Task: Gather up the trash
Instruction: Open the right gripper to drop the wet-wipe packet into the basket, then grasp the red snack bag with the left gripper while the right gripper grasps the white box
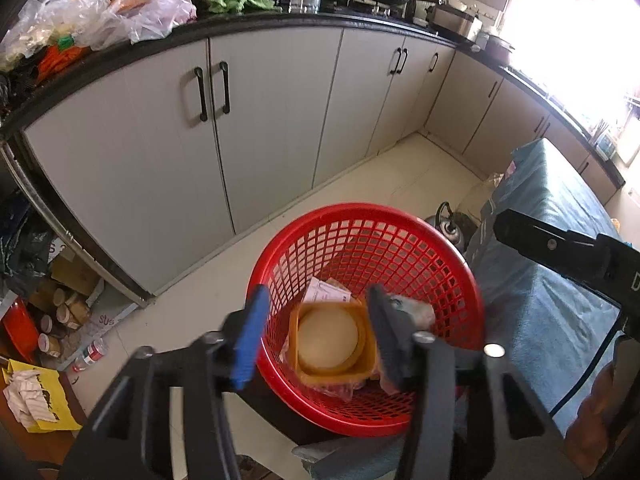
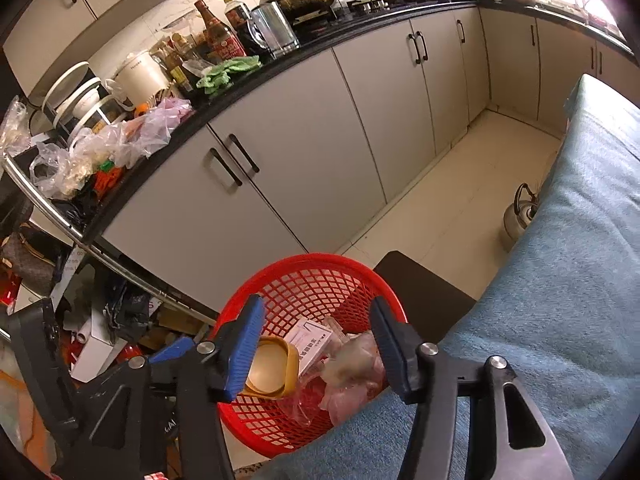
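Observation:
A red mesh basket [image 1: 360,232] stands on a dark stool beside the table; it also shows in the right wrist view [image 2: 304,276]. Inside lie a yellow square container [image 1: 332,340] with a pale round lid, a white paper box [image 2: 310,340] and crumpled plastic wrap [image 2: 352,376]. My left gripper [image 1: 316,340] is open right above the basket, its jaws either side of the yellow container and apart from it. My right gripper [image 2: 316,348] is open and empty above the basket's near rim. The yellow container also shows in the right wrist view [image 2: 272,368].
A table with a blue cloth [image 2: 560,280] lies to the right. A metal kettle [image 2: 520,216] stands on the floor. Grey cabinets [image 1: 260,120] run under a cluttered black counter [image 1: 120,52]. Boxes and jars [image 1: 60,312] crowd the floor at left.

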A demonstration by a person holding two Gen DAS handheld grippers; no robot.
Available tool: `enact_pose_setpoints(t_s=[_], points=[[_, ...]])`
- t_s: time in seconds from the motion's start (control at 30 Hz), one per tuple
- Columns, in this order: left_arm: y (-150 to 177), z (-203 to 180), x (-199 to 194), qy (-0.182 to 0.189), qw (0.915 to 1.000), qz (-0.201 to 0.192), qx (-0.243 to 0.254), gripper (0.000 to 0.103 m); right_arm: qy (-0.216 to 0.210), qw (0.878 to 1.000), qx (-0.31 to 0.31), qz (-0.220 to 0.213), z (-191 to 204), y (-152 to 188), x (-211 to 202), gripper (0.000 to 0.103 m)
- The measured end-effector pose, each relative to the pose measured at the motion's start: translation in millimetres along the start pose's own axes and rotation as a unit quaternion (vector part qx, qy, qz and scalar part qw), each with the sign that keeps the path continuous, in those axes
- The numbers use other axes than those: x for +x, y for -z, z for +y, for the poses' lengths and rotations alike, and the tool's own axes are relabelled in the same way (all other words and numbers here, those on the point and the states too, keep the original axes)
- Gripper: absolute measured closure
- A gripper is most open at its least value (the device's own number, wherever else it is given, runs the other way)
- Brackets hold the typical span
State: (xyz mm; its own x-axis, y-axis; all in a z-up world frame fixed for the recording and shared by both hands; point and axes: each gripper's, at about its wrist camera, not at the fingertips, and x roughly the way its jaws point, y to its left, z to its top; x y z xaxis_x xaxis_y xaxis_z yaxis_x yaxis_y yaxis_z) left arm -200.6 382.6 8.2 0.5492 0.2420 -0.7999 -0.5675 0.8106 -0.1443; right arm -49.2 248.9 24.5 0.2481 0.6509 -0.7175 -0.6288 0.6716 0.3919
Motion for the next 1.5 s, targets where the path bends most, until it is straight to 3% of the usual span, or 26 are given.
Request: enact_pose_setpoints(t_s=[0.67,1.1,1.5], points=[[15,-44,-58,0.002,0.9979,-0.045,0.046,0.033,0.034,0.997,0.041,-0.063,-34,28,-87,0.035],[37,-108,-92,0.025,0.9916,-0.064,0.11,0.031,0.083,0.985,0.095,-0.117,-101,71,-173,0.032],[45,-183,-111,0.058,0.9771,-0.079,0.189,0.027,0.148,0.966,0.156,-0.145,-188,123,-250,0.028]])
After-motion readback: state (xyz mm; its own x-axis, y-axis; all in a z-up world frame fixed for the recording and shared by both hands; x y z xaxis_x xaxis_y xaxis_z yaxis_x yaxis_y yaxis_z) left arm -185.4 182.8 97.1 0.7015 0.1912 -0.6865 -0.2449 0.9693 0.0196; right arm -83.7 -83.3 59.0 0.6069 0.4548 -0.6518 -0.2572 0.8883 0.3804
